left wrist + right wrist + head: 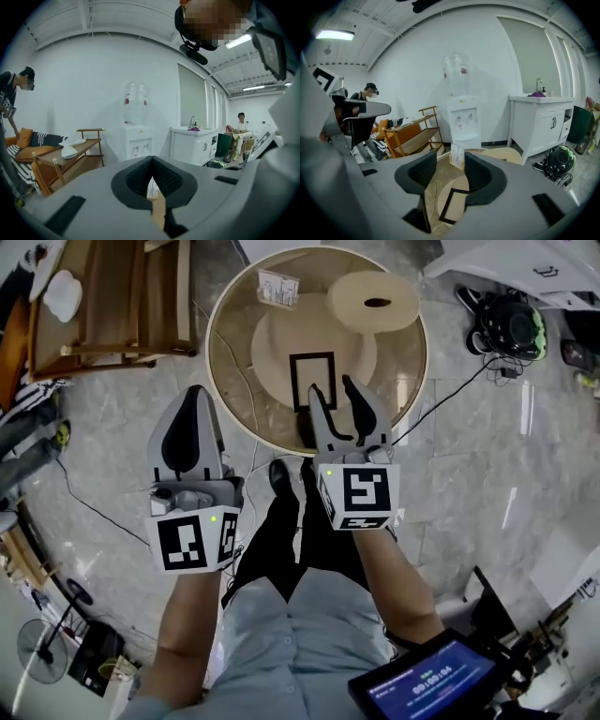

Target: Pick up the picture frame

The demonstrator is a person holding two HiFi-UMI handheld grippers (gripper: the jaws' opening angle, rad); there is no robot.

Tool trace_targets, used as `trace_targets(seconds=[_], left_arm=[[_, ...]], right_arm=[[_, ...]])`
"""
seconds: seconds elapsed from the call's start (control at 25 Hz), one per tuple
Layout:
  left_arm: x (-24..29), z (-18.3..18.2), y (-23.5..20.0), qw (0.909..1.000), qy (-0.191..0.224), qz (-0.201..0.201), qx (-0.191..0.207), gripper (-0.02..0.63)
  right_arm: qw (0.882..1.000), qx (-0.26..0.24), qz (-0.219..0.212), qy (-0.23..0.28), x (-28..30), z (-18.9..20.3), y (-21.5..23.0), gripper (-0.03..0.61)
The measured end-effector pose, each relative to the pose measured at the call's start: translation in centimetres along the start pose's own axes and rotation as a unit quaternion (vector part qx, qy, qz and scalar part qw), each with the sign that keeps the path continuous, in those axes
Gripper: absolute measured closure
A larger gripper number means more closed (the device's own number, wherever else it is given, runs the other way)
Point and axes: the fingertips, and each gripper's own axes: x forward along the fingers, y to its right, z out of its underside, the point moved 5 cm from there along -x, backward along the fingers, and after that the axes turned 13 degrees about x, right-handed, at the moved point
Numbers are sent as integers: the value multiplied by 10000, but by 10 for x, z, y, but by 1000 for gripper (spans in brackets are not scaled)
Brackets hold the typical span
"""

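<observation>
The picture frame (293,381), a thin black rectangle, lies flat on a pale wooden disc on the round glass table (230,352). My right gripper (332,383) hovers over the table's near edge, open, its fingertips above the frame's right and lower part. In the right gripper view (450,154) the frame (446,206) shows below the parted jaws, with nothing between them. My left gripper (194,395) is shut and empty, to the left of the table over the floor. In the left gripper view (151,159) its pads meet.
A clear card holder (278,287) stands at the table's far side, next to a raised round wooden disc (373,301). A wooden shelf rack (112,296) is at far left. A cable (450,395) crosses the floor. A water dispenser (461,117) and a white cabinet (541,122) stand beyond.
</observation>
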Motion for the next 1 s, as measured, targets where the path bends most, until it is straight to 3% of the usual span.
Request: trace_targets(seconds=[0.24,0.64,1.0], left_arm=[[34,59,14,9994,-308,123,-120,603],[70,135,42,9967,-683,254,-367,603],[78,175,55,9936,-972,263,-513,603]], right_arm=[[9984,103,308,-461,45,61,43,361],[9903,61,702,-1198,103,145,107,374],[9837,20,824,-1600,127,191,131,407]])
